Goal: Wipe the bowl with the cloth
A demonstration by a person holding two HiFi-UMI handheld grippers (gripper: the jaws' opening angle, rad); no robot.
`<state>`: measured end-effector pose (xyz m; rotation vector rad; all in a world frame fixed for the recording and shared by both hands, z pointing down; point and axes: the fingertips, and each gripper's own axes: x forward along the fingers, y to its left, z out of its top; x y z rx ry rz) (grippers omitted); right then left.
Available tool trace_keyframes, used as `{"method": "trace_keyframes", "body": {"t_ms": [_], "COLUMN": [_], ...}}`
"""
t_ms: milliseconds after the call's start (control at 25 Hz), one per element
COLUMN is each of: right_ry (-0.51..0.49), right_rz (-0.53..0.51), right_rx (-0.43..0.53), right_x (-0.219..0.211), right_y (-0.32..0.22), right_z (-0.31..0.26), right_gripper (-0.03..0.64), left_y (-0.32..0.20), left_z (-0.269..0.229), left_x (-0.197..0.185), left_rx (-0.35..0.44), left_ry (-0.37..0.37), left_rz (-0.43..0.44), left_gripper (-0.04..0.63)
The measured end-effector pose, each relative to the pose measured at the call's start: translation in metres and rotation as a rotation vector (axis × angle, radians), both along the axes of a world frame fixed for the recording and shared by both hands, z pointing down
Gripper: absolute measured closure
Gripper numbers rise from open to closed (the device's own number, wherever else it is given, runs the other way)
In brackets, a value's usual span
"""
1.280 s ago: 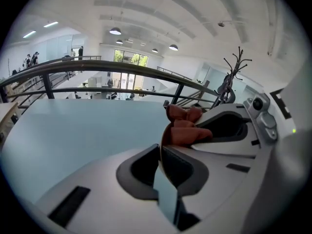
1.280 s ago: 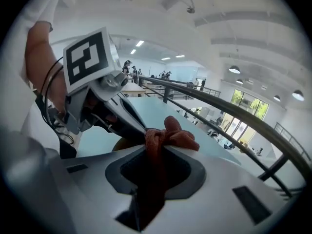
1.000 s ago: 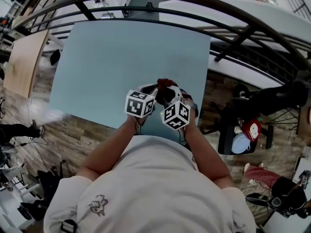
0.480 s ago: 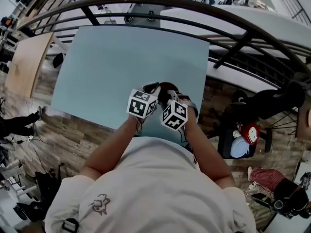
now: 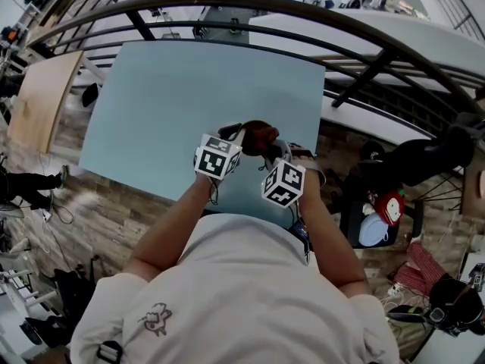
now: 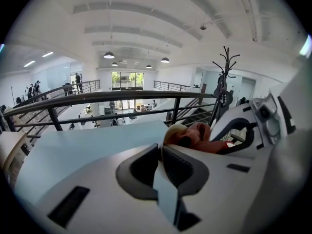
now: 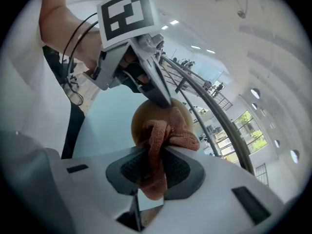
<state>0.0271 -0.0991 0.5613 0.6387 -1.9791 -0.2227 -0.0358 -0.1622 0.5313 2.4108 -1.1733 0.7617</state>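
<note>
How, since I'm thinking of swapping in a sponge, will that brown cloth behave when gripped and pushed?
Probably floppy: the cloth bunches into folds where the right gripper pinches it. Likely compressible, since the jaws squeeze it thin. Its knitted texture suggests it won't slip easily.

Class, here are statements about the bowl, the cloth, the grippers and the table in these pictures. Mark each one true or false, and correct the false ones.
1. The right gripper is shut on the cloth. True.
2. The bowl rests on the table. False: the left gripper holds it up by its rim.
3. The cloth is blue. False: it is reddish-brown.
4. The cloth touches the bowl. True.
5. A railing runs beyond the table. True.
</note>
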Motion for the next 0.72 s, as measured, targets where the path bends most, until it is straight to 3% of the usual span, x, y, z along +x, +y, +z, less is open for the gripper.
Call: {"method": "trace_keyframes", "body": {"t_ms": [240,400,720], "right_ry": [0.012,0.006,-0.075], "right_rz": [0.048,0.003,-0.118], "right_rx": [0.108,0.106,0.059], "right_x": [-0.002,-0.019,-0.053], "right_y": [-0.026,-0.022,0.007], "right_z": [-0.022,-0.019,-0.022], "right_gripper": [0.538,0.538,0.54], "left_y": [0.011,0.016,0.009], "left_z": [-0.013,-0.028,-0.035], "left_x": [0.024,0.039,0.031], "left_rx": [-0.031,-0.006,0.031], "left_ry": [0.068,0.091,0.114], "left_rz": [0.057,0.073,0.043], "left_gripper": [0.56,0.557,0.554]}}
